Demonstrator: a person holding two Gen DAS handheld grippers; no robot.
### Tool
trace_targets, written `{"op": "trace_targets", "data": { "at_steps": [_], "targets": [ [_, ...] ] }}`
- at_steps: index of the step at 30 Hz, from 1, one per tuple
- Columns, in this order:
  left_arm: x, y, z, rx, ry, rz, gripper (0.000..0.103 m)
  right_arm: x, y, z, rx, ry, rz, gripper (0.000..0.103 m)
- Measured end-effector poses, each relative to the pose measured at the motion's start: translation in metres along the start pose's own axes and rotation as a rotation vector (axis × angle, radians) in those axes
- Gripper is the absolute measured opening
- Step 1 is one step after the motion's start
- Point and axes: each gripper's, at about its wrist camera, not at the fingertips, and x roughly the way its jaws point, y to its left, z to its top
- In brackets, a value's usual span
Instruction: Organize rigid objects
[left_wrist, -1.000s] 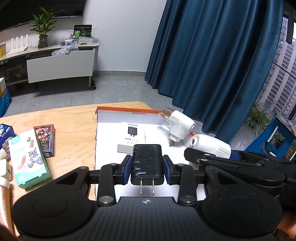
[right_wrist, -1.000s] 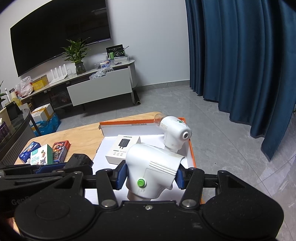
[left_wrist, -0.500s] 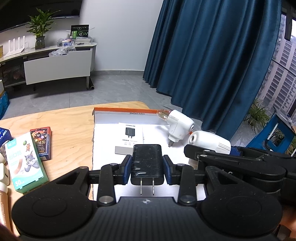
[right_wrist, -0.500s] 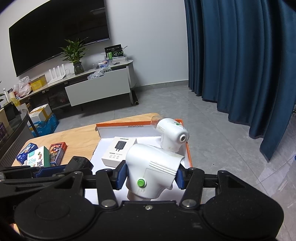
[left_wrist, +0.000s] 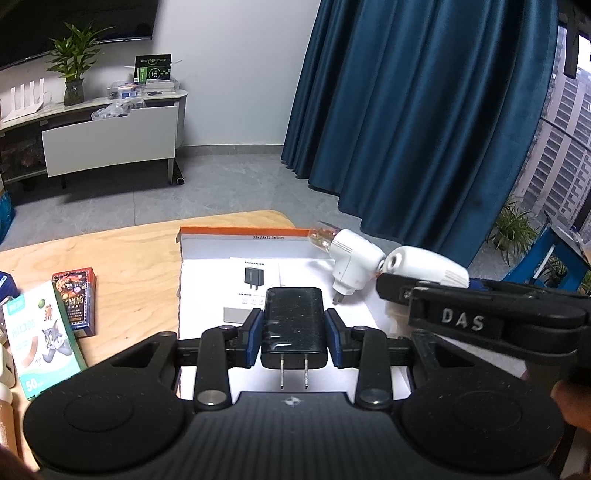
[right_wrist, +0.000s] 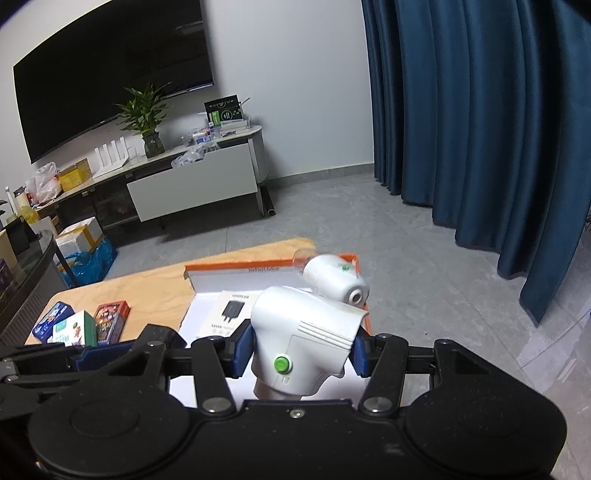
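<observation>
Both tools are loaded over the shallow white cardboard box with the orange rim on the pale wooden table. The left gripper is clamped on a glossy black rectangular wall charger, its two metal prongs pointing back toward the camera. The right gripper is closed tight on a white plastic plug-in device with a round green button, held by its flat flanks just above the box.

A second white plug-in device of the same shape lies at the box's far right corner, a clear bulb-like tip at its end; beside it lies one flat white charger carton printed with a black plug. That makes two white devices, one black charger and one carton (all hard-shelled goods).

The charger looks light, stiff and slick, so its broad sides are the sensible hold and its thin prongs are best kept off the box floor. The white device seems hollow and light, its rounded head likely to roll, and the clear tip is probably the fragile part.

Left of the box sit three small printed packets: a mint-green cartoon-cat box, a dark red card box and a blue tin.
</observation>
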Motion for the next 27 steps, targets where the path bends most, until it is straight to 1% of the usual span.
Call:
{"op": "trace_targets", "data": {
  "at_steps": [6,15,27],
  "targets": [
    [-0.0029,0.0017,0.0037,-0.006,-0.016,-0.002,0.036,-0.0035,0.0002,0.0052,-0.014,-0.001,-0.008,0.063],
    [-0.0029,0.0019,0.0050,-0.011,-0.019,-0.005,0.036,-0.0023,0.0050,0.0073,-0.051,0.009,-0.035,0.063],
    [-0.0014,0.0018,0.0033,-0.007,-0.012,-0.002,0.036,0.0043,0.0077,0.0065,-0.058,0.034,-0.036,0.063]
  ]
}}
